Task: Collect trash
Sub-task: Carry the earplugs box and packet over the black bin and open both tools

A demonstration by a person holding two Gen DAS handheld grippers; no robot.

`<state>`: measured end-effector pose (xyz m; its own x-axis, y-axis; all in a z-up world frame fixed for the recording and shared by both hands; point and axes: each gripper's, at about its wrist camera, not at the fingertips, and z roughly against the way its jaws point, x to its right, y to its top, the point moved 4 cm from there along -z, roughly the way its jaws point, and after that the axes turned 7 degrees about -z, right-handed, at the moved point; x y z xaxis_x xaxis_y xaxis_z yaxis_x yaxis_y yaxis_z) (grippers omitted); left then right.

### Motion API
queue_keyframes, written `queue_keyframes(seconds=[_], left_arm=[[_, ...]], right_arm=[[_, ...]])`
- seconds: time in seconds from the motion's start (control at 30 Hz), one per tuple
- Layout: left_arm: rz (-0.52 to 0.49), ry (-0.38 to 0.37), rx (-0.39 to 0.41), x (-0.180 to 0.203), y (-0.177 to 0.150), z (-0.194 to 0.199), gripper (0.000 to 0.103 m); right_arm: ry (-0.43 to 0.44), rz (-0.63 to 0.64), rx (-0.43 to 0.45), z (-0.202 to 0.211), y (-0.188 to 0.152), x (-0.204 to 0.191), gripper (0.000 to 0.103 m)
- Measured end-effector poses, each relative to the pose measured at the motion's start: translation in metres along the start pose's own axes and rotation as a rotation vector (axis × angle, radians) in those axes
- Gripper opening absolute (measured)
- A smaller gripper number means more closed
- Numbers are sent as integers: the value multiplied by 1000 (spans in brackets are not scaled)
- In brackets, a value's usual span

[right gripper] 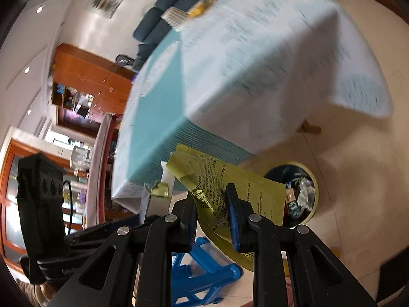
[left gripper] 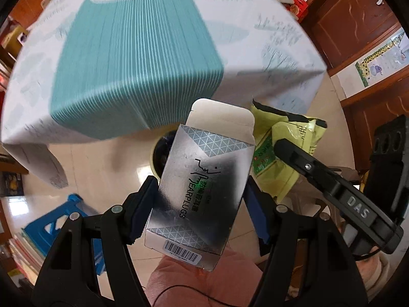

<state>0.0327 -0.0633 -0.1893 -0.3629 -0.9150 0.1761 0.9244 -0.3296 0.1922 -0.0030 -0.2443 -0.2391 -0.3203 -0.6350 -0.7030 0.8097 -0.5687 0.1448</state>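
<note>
My left gripper (left gripper: 200,200) is shut on a silver earplugs box (left gripper: 204,179) with its top flap open, held above the floor. My right gripper (right gripper: 213,215) is shut on a crumpled yellow-green wrapper (right gripper: 245,186); the wrapper also shows in the left wrist view (left gripper: 283,151), with the right gripper's finger on it. A round trash bin (right gripper: 299,194) with several scraps inside stands on the floor, right of the wrapper. In the left wrist view the bin (left gripper: 161,153) is mostly hidden behind the box.
A table with a white and teal cloth (left gripper: 133,58) fills the area ahead; it also shows in the right wrist view (right gripper: 242,76). A blue plastic stool (right gripper: 204,268) stands on the tiled floor below the grippers. Wooden cabinets line the walls.
</note>
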Motion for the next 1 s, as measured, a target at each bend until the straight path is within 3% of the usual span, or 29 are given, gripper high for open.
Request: queue_keyframes(seconds=[0.43,0.7,0.93,1.0], left_arm=[[27,-1,-43,-15,-46,-163,65],[50,-1,-50,-25,-49,-257,65],[105,5,-7,-54,-39,-299,66],[113,0,-3,-59,-37,-306,67]], right_arm=[[-46,-84,-10,-126,-28,117,21],[-58,-114,-36,-203,-40,181,21],[-46,-162,-28,-250,-39,218,22],[-55,-174,-23,-258,-35,226,27]])
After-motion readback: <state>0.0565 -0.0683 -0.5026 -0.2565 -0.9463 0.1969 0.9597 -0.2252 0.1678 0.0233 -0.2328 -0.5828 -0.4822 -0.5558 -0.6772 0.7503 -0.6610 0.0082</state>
